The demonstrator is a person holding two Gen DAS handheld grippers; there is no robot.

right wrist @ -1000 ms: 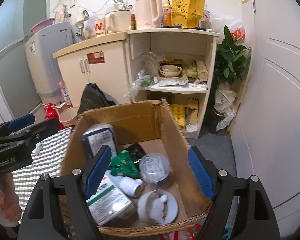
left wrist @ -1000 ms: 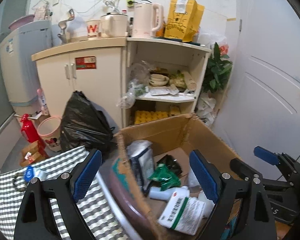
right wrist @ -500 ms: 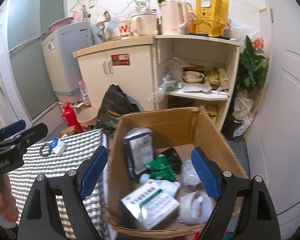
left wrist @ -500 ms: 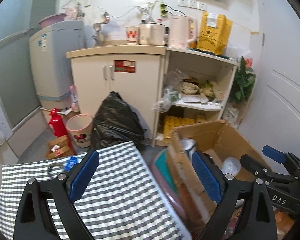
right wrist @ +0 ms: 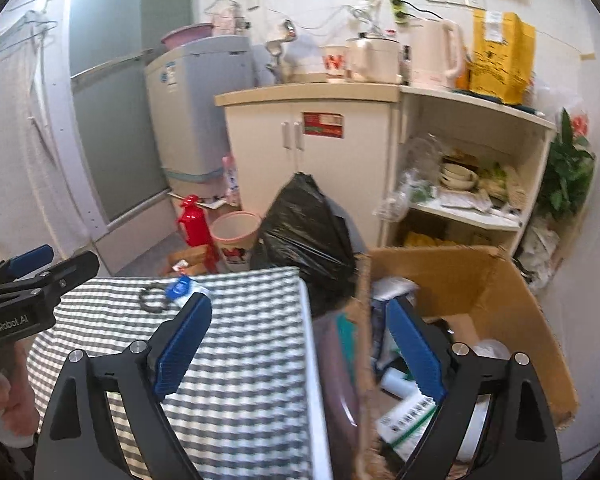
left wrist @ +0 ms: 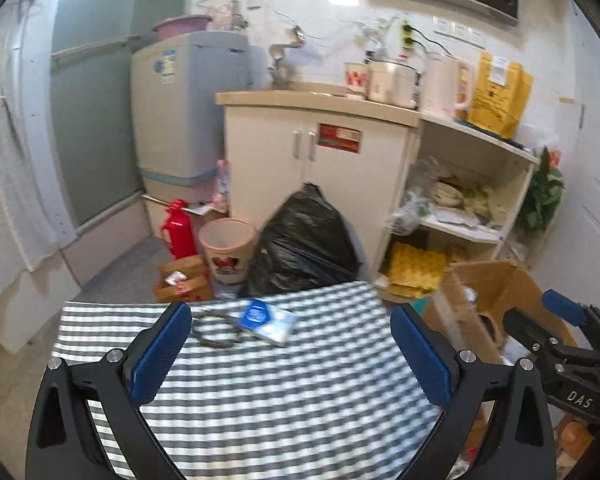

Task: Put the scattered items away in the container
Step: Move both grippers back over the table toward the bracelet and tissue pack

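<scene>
Left gripper [left wrist: 290, 354] is spread wide with nothing between its blue pads [left wrist: 160, 354], hanging over the checked cloth [left wrist: 300, 392] on the table. Just past the tips, toward the far edge of that cloth, sits a blue-and-white packet [left wrist: 266, 319] with a dark cord loop [left wrist: 216, 330] touching its left side. Those two look like the only loose bits on the cloth.

Right gripper [right wrist: 300, 348] is also wide open and empty. Its left finger is over the cloth and its right finger hangs over the box [right wrist: 500, 280], which stands right against the cloth's right edge. Inside the box you can make out a white bottle [right wrist: 398, 383], a white carton with a green stripe [right wrist: 406, 420] and some white round thing [right wrist: 488, 350], all jumbled together; the rest is too blurry to call. A hand [right wrist: 4, 400] shows at the lower left of the right wrist view, gripping the left tool's handle.

Beyond the cloth's far edge there's a black bin bag [left wrist: 304, 240] on the floor, with a pink bin [left wrist: 228, 250] and a red flask [left wrist: 178, 228] to its left. Behind them is a cream cupboard [left wrist: 316, 160] with a kettle [left wrist: 446, 88] on top.
</scene>
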